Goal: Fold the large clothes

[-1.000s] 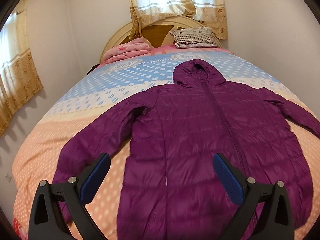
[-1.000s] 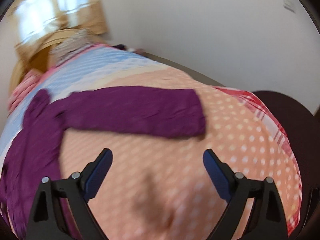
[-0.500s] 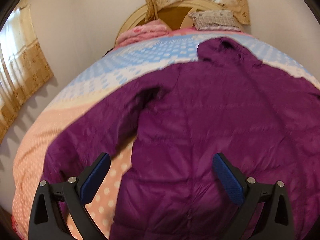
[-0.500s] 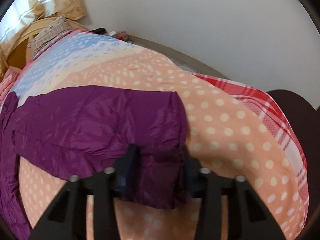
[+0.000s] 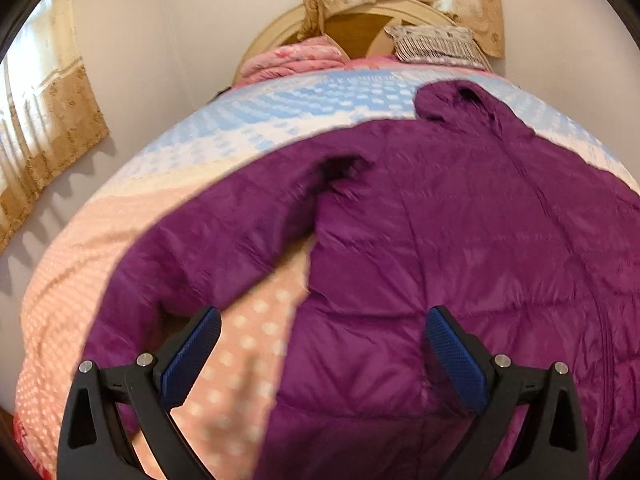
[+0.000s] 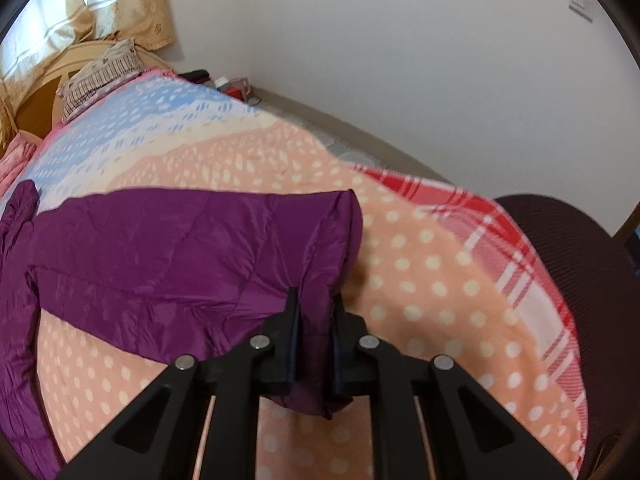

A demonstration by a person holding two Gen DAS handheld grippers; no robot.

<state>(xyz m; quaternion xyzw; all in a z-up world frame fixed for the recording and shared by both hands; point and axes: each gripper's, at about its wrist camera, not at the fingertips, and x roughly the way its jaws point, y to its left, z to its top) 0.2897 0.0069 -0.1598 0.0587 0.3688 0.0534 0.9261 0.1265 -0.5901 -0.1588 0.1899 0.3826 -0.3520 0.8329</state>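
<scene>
A purple hooded puffer jacket [image 5: 460, 248] lies spread flat on the bed, hood toward the headboard. My left gripper [image 5: 320, 344] hangs open just above the gap between the jacket's near sleeve [image 5: 208, 256] and its body, with nothing between the blue pads. In the right wrist view the other sleeve [image 6: 180, 248] stretches across the spotted blanket. My right gripper [image 6: 314, 312] is closing on that sleeve's cuff [image 6: 320, 264], and its pads pinch the bunched purple fabric between them.
The bed carries a peach, cream and blue spotted blanket [image 5: 248, 340] with a red plaid edge [image 6: 516, 248]. Pillows [image 5: 436, 46] and a pink quilt [image 5: 296, 60] lie at the headboard. A dark chair [image 6: 592, 280] stands by the bed's right side. Curtains hang on two walls.
The right gripper moved onto the sleeve's cuff and its jaws came together on it. The left gripper dropped closer to the jacket, still open.
</scene>
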